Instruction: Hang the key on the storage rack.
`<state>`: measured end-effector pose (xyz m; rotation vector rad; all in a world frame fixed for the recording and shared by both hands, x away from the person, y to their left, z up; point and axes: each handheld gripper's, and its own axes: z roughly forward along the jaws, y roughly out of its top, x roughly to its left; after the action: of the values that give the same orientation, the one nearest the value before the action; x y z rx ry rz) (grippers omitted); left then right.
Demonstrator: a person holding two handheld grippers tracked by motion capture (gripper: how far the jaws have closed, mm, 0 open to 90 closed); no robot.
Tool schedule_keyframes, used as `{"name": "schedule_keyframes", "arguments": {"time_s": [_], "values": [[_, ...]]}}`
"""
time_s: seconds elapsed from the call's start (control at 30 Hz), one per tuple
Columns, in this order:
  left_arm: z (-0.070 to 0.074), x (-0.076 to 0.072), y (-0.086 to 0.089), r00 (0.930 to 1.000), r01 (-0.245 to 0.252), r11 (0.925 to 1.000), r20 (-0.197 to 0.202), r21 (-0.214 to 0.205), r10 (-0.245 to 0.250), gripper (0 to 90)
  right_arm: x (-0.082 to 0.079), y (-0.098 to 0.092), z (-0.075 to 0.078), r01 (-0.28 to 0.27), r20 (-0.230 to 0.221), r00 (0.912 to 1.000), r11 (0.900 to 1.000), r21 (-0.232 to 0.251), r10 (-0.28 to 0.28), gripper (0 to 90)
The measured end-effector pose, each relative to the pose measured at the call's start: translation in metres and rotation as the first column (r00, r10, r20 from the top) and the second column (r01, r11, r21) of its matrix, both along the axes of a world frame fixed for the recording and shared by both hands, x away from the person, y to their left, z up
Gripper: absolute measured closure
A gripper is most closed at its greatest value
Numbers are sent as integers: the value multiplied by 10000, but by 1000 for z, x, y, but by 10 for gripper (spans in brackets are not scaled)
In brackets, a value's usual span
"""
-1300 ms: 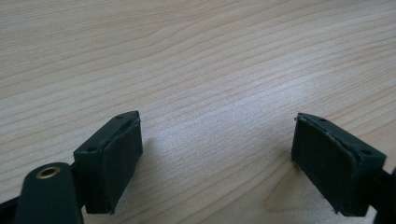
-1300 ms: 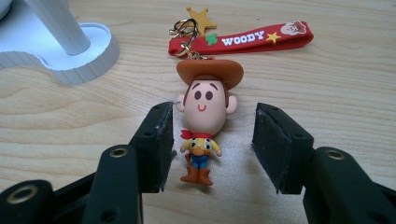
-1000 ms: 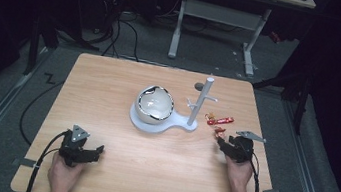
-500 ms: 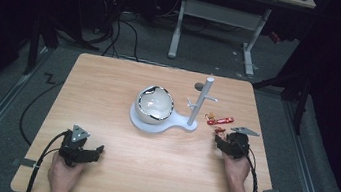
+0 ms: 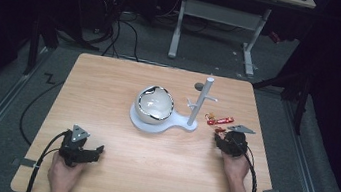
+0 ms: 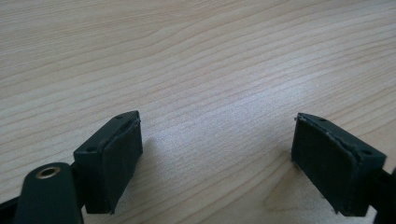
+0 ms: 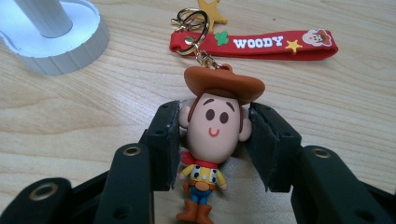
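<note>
Nearby, white stand (image 7: 51,42), right claw (image 7: 215,135) seemingly clenched on Woody figure (image 7: 213,140), left claw (image 6: 217,158) released.

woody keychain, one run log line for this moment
right tool: jaws at woody keychain head, contact unclear | left tool: open, on table | stand: untouched

We read one word: "WOODY", in white capitals on the red strap (image 7: 254,44) lying on the table (image 7: 350,116). Beside the word sit a green clover mark on the left, a yellow star on the right, and a small cartoon face at the strap's far right end. We find no other readable text.
</note>
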<state>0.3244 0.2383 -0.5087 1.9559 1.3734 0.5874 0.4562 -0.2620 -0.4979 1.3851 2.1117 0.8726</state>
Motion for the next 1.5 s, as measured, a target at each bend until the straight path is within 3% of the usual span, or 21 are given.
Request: {"name": "schedule_keyframes", "arguments": {"time_s": [0.2,0.4,0.6,0.63,0.73,1.17,1.5], "values": [[0,0,0,10000,-6,10000,6,-11,6,171,-3,1,0,-199,104,9997,9997,-109,200,560],[0,0,0,10000,-9,10000,8,-12,9,170,-6,-1,0,-265,212,9994,9996,73,264,562],[0,0,0,10000,3,10000,-1,0,-3,170,-12,-8,10,-492,444,9979,9970,593,466,562],[0,0,0,10000,-6,10000,5,-9,6,170,-14,-13,14,-533,488,9976,9939,969,488,563],[0,0,0,10000,3,10000,-1,1,-3,170,-17,-17,20,-609,615,9967,9891,1343,530,563],[0,0,0,10000,9,10000,-2,6,-9,170,-26,-25,41,-911,1185,9906,9761,1973,685,565],[0,0,0,10000,11,10000,-5,3,-11,170,-34,-27,57,-1158,1693,9823,9710,2089,807,565]]}}
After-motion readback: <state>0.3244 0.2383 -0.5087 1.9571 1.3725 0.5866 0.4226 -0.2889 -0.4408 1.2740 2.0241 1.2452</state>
